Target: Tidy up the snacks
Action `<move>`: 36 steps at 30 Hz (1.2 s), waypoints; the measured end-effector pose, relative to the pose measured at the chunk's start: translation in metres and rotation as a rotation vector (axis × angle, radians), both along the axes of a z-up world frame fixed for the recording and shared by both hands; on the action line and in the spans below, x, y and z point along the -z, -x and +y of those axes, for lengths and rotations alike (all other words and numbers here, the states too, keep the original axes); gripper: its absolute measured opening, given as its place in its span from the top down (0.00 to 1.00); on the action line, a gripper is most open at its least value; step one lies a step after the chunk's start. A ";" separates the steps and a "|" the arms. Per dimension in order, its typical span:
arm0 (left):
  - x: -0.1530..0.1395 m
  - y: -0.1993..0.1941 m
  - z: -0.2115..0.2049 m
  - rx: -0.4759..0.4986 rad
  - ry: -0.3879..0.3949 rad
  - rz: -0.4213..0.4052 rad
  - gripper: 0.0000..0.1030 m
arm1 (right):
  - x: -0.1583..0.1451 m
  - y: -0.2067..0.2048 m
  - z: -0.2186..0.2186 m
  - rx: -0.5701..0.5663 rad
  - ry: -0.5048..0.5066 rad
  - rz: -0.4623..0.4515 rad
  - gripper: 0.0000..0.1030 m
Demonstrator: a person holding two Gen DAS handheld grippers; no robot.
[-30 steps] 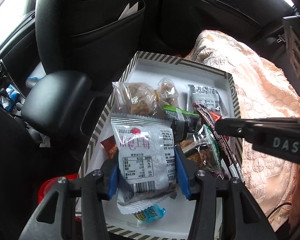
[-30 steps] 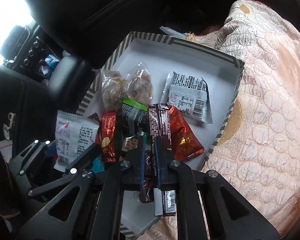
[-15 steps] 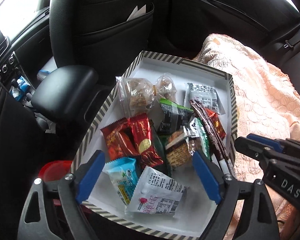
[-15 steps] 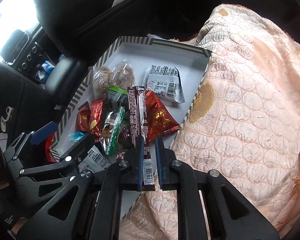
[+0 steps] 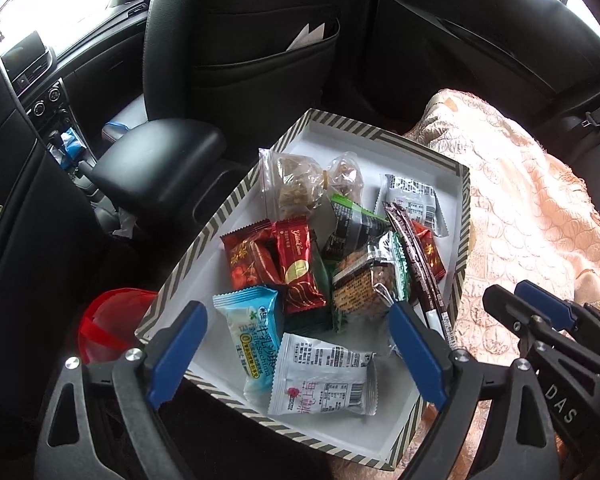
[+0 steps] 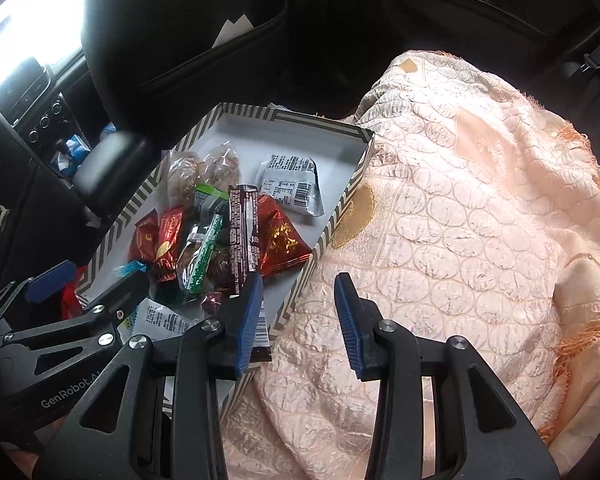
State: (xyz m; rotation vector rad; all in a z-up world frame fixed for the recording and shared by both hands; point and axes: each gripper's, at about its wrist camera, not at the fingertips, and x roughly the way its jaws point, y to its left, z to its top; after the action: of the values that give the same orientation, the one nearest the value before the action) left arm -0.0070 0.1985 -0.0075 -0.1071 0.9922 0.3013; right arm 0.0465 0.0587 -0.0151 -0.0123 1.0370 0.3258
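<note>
- On the car's back seat, beside the peach quilted blanket, your striped-rim tray holds the snacks.
- Your left hand-held gripper hangs over the tray's near end with its jaws wide and opening; nothing is pressed between the pads. Under the gap lie the white strawberry packet and the light blue milk-candy packet.
- Your right hand-held gripper stands partly apart, its jaws opening, with only blanket showing in the gap. Its left pad is just beside the near end of the dark brown stick packets, which lie along the tray's right side and reach over its edge; you cannot tell whether the pad touches them.
- Mid-tray you have the red packets, a clear-wrapped brown cake with green edging, and a black-and-green packet.
- At the far end sit two clear bags of brown snacks and a white-and-black printed packet.
- Left of the tray is a red plastic bag, low by the black armrest.
</note>
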 end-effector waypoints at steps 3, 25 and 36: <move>-0.001 0.003 -0.001 -0.001 -0.003 -0.003 0.09 | 0.001 0.005 0.005 -0.013 0.015 -0.003 0.64; -0.006 0.006 0.002 -0.009 -0.011 -0.029 0.09 | -0.001 0.011 0.014 -0.044 0.021 -0.010 0.64; -0.005 0.006 0.005 -0.012 0.008 -0.029 0.09 | 0.001 0.010 0.015 -0.047 0.018 -0.007 0.64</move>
State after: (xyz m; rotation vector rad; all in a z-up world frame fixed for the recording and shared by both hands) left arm -0.0132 0.2035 -0.0026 -0.1243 0.9644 0.3065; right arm 0.0360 0.0735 -0.0162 -0.0545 1.0339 0.3590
